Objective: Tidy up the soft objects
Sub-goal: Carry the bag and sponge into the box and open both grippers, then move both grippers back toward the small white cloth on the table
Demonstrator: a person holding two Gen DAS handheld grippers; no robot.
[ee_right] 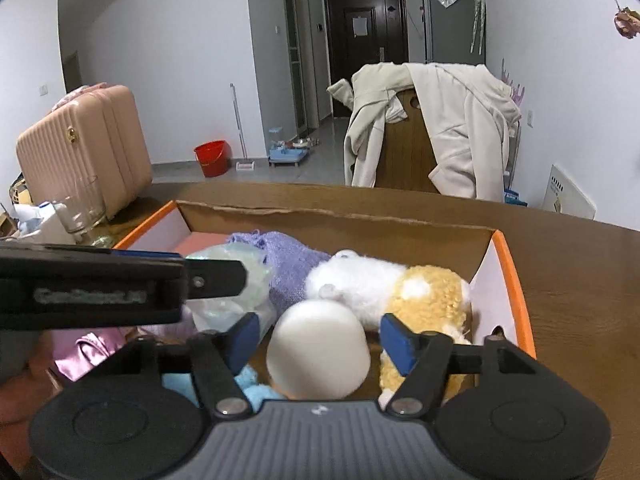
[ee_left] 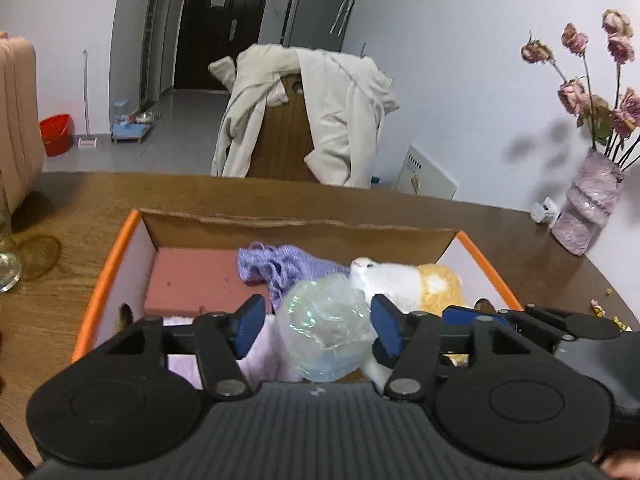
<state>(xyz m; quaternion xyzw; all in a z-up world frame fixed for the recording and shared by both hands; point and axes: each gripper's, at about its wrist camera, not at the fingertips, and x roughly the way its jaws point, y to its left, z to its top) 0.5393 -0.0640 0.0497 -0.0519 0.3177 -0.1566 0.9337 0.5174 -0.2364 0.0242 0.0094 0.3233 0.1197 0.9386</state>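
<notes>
An orange-rimmed cardboard box (ee_left: 100, 276) sits on the wooden table and holds soft things. My left gripper (ee_left: 316, 326) is open over the box, with a clear crinkled plastic ball (ee_left: 326, 328) between its blue pads, not clearly squeezed. A purple knit cloth (ee_left: 280, 268), a white and yellow plush toy (ee_left: 404, 280) and a pink sponge block (ee_left: 200, 280) lie in the box. My right gripper (ee_right: 320, 340) is open over the same box (ee_right: 516, 280) with a white foam cylinder (ee_right: 318, 354) between its pads. The plush (ee_right: 400, 292) and purple cloth (ee_right: 288, 264) lie beyond.
A purple vase of dried roses (ee_left: 588, 204) stands on the table at the right. A glass (ee_left: 8, 248) stands at the left. A chair draped with a cream jacket (ee_left: 312, 116) is behind the table. A pink suitcase (ee_right: 84, 148) stands at the left.
</notes>
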